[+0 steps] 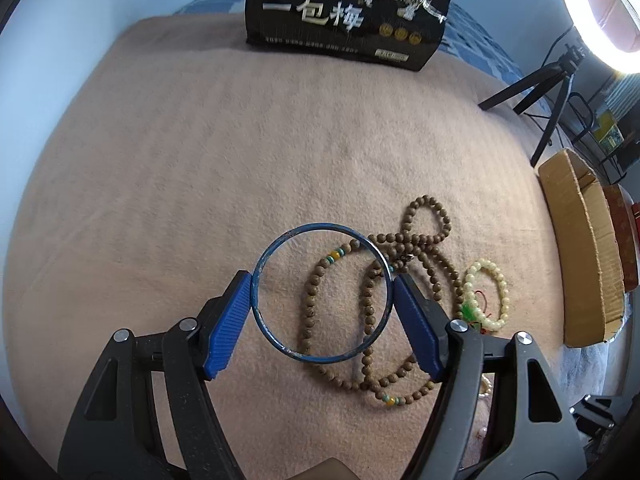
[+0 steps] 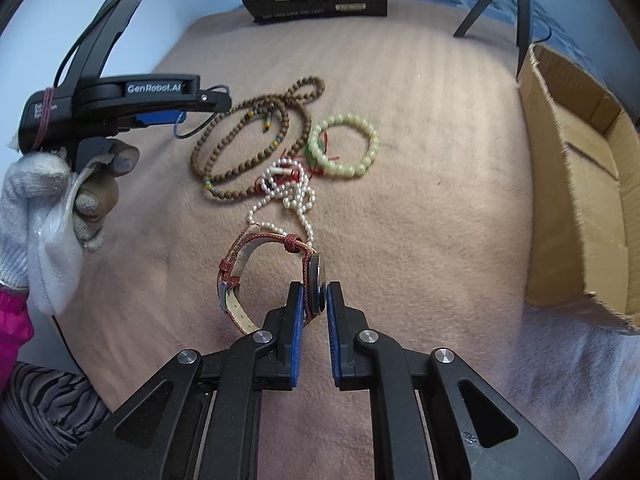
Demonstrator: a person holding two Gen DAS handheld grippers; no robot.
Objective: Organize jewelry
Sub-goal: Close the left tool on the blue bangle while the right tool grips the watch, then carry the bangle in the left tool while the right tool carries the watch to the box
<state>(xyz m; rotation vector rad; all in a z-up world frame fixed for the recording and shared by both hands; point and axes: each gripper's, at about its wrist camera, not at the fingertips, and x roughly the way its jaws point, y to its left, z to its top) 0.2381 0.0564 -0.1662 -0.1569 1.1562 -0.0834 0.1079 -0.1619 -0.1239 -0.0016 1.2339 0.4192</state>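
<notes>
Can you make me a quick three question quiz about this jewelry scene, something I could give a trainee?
1. True or false: the left gripper grips the blue bangle from outside, across its width.
2. Multiple choice: what sits between the pads of the right gripper? A. the pale green bead bracelet B. the watch with the red strap C. the white pearl strand
3. Fill in: seen from the right wrist, the open cardboard box stands to the ____ of the jewelry.

Key
1. True.
2. B; the case stands on edge between the pads, though full contact is hard to tell.
3. Right.
</notes>
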